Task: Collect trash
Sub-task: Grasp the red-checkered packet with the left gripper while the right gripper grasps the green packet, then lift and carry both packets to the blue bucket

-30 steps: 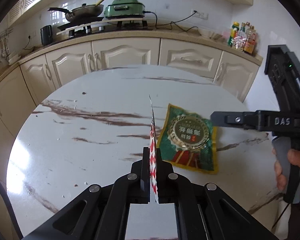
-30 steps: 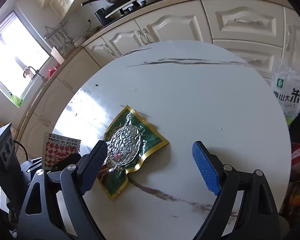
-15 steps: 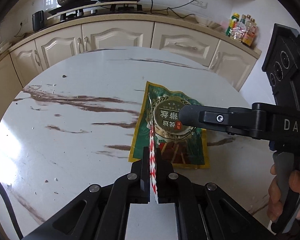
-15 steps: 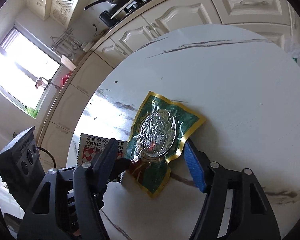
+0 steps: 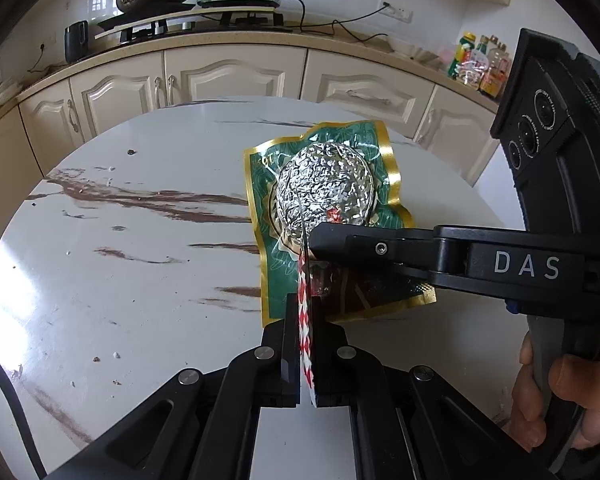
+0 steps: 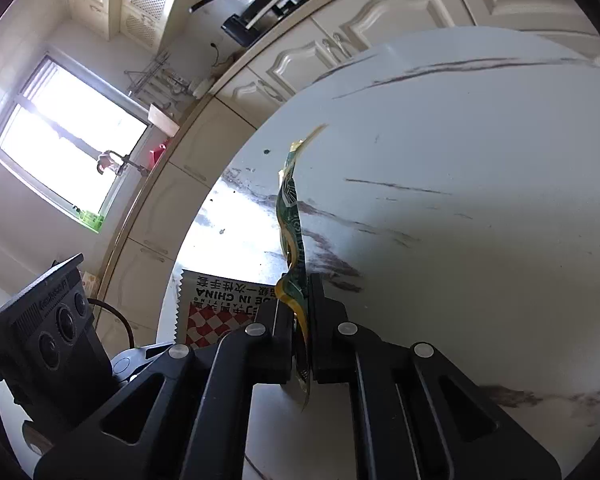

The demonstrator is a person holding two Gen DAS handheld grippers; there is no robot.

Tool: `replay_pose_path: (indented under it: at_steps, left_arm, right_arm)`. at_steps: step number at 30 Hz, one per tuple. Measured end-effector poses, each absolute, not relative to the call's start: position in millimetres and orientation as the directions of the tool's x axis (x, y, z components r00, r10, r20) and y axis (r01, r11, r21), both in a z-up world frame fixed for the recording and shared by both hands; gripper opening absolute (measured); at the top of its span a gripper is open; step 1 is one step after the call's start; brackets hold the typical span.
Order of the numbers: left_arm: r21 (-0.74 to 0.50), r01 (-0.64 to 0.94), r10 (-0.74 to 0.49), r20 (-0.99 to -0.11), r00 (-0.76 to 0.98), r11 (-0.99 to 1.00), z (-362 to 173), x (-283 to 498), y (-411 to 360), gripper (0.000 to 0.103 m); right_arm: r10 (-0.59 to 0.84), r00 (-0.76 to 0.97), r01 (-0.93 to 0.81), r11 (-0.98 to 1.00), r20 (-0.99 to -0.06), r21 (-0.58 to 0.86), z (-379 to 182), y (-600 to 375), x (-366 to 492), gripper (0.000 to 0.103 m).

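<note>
Altogether two pieces of trash show over the round marble worktop [image 5: 140, 280]: one red-and-white checked wrapper [image 5: 305, 336] and one green foil packet [image 5: 324, 200] with a gold border. "MADE IN CHINA" reads on the wrapper in the right wrist view; "DAS" is printed on the right gripper [image 6: 300, 344]. The left gripper [image 5: 302, 360] has its jaws clenched on the wrapper's edge, and the right jaws are clamped on the green packet's lower edge, held upright, edge-on
</note>
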State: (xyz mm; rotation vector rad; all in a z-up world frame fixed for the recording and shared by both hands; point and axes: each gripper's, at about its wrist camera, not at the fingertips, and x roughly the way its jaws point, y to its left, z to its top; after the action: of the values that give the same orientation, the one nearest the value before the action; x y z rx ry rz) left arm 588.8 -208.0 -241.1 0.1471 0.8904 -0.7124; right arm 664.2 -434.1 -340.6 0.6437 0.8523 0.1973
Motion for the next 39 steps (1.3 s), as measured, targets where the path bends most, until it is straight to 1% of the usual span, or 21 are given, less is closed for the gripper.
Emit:
replay_pose_path:
  at_steps: [1, 5, 11, 15, 20, 24, 28, 33, 36, 39]
  left_arm:
    - [-0.175, 0.622, -0.514, -0.746, 0.423, 0.764, -239, 587, -204, 0.0]
    - [-0.181, 0.614, -0.529, -0.72, 0.449, 0.768, -225, 580, -192, 0.0]
    - [-0.184, 0.605, -0.55, -0.67, 0.499, 0.774, -196, 553, -152, 0.0]
    - [-0.191, 0.578, -0.552, -0.627, 0.55, 0.793, -177, 518, -107, 0.0]
    - [-0.173, 0.505, -0.498, -0.597, 0.629, 0.846, -162, 473, -31, 0.0]
    - [-0.153, 0.403, -0.409, -0.597, 0.69, 0.902, -162, 433, 44, 0.0]
    - [-0.147, 0.282, -0.311, -0.614, 0.726, 0.948, -173, 404, 115, 0.0]
    - [-0.185, 0.14, -0.229, -0.667, 0.709, 0.973, -212, 389, 191, 0.0]
    - [-0.209, 0.088, -0.213, -0.708, 0.673, 0.974, -245, 396, 218, 0.0]
    - [-0.245, 0.059, -0.228, -0.751, 0.619, 0.968, -283, 416, 231, 0.0]
  right_arm:
    - [0.391, 0.66, 0.078, 0.814, -0.642, 0.576, -336, -430, 663, 0.007]
    - [0.376, 0.679, 0.05, 0.833, -0.631, 0.55, -318, -420, 656, 0.007]
    - [0.4, 0.695, -0.003, 0.832, -0.597, 0.555, -287, -397, 639, 0.007]
    - [0.432, 0.699, -0.067, 0.833, -0.57, 0.549, -264, -363, 627, 0.007]
    - [0.513, 0.672, -0.193, 0.817, -0.533, 0.543, -239, -288, 617, 0.007]
    - [0.589, 0.616, -0.292, 0.788, -0.523, 0.542, -235, -213, 616, 0.007]
    - [0.655, 0.528, -0.371, 0.751, -0.541, 0.546, -250, -131, 620, 0.007]
    - [0.708, 0.394, -0.431, 0.705, -0.586, 0.563, -296, -38, 632, 0.007]
    - [0.707, 0.329, -0.427, 0.703, -0.627, 0.569, -333, -2, 644, 0.007]
    - [0.682, 0.268, -0.406, 0.721, -0.681, 0.562, -380, 23, 658, 0.007]
